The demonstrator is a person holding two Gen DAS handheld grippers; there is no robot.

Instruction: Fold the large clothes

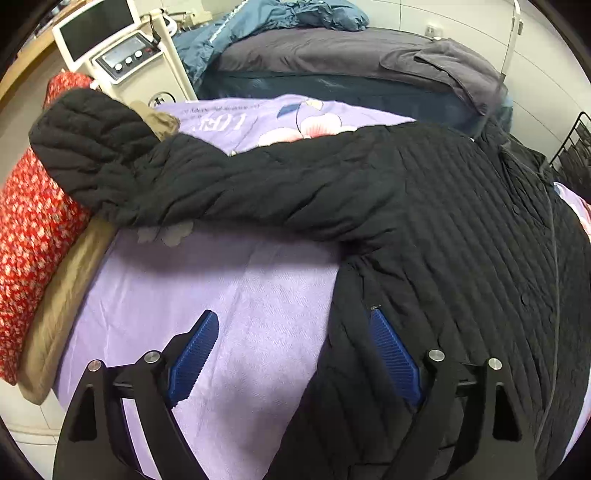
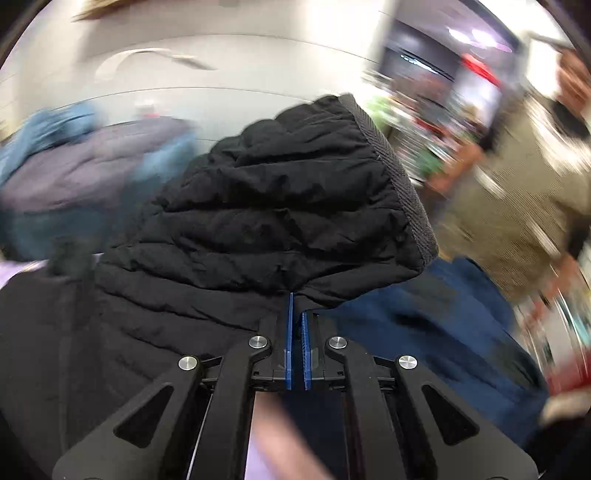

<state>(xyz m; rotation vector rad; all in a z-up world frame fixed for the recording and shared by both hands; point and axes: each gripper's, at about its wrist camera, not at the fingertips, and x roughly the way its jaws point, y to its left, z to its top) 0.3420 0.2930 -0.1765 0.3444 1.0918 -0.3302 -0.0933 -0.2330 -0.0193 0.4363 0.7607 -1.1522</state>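
Note:
A black quilted jacket (image 1: 443, 229) lies spread on a purple flowered sheet (image 1: 221, 280). One sleeve (image 1: 192, 184) stretches to the left, and its end rests on a red pillow. My left gripper (image 1: 291, 314) hangs open above the jacket's side edge. Its left pad (image 1: 195, 350) is over bare sheet and its right pad (image 1: 395, 354) is over the black fabric, gripping nothing. In the right wrist view, my right gripper (image 2: 297, 306) is shut on a fold of the jacket's other sleeve (image 2: 295, 206) near its ribbed cuff (image 2: 402, 184). The sleeve bunches up in front of the camera.
A red flowered pillow (image 1: 33, 229) and a tan cushion (image 1: 62, 306) line the bed's left edge. Behind stand a white machine with a screen (image 1: 122, 55), a bed with grey bedding (image 1: 332, 59) and a blue garment (image 1: 277, 18). A wire rack (image 1: 572, 155) is at right. A blurred person in beige (image 2: 517, 206) is nearby.

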